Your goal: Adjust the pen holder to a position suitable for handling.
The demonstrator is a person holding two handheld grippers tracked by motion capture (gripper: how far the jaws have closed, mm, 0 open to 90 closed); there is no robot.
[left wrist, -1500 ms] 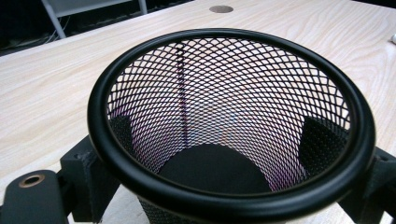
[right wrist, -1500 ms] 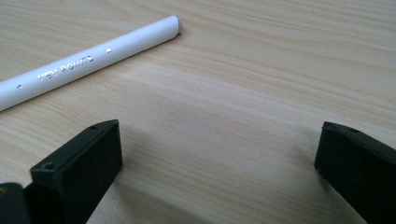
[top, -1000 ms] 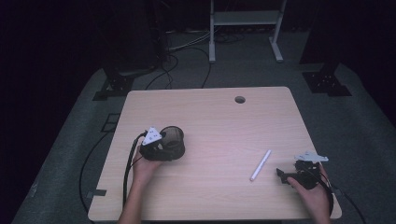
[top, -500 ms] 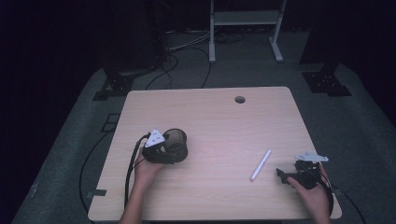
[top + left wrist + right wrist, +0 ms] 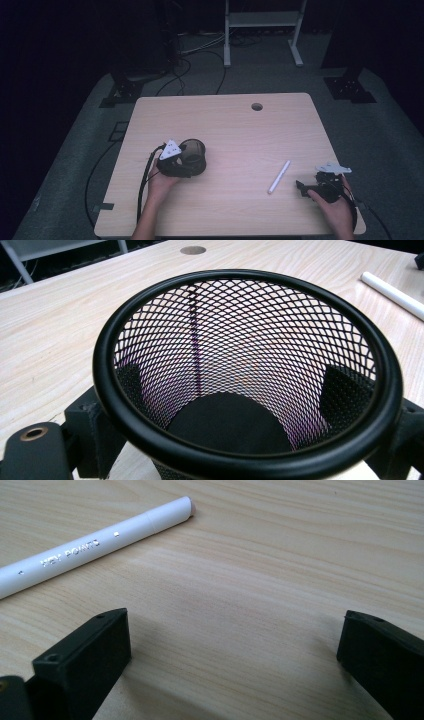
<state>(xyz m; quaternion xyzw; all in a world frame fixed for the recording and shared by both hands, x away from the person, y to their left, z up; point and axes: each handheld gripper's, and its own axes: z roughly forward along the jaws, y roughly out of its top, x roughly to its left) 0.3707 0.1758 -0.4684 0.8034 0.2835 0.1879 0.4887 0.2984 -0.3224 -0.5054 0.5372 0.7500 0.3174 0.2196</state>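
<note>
Writing: I read "NEW POINTS" in pale letters along the pen (image 5: 95, 542); the first word is faint, so I am not sure of it. I find no label on the cup (image 5: 245, 375).
Left tongs (image 5: 176, 161): pinching the cup, one jaw against each side of its mesh wall, in the left gripper view.
Cup: black mesh, on the left half of the worktop (image 5: 235, 130), held in my left tongs; in the high view it appears tipped, mouth toward the far right.
Right tongs (image 5: 312, 187): spread wide over bare wood, gripping nothing.
Pen: white, lying flat and slanted on the right half, just beside the right tongs on their left, not touching them.
Edges: right tongs sit near the right edge and the near right corner; cup is well inside the left edge.
Open room: bare wood between cup and pen, and across the far half up to the cable hole (image 5: 257, 106).
</note>
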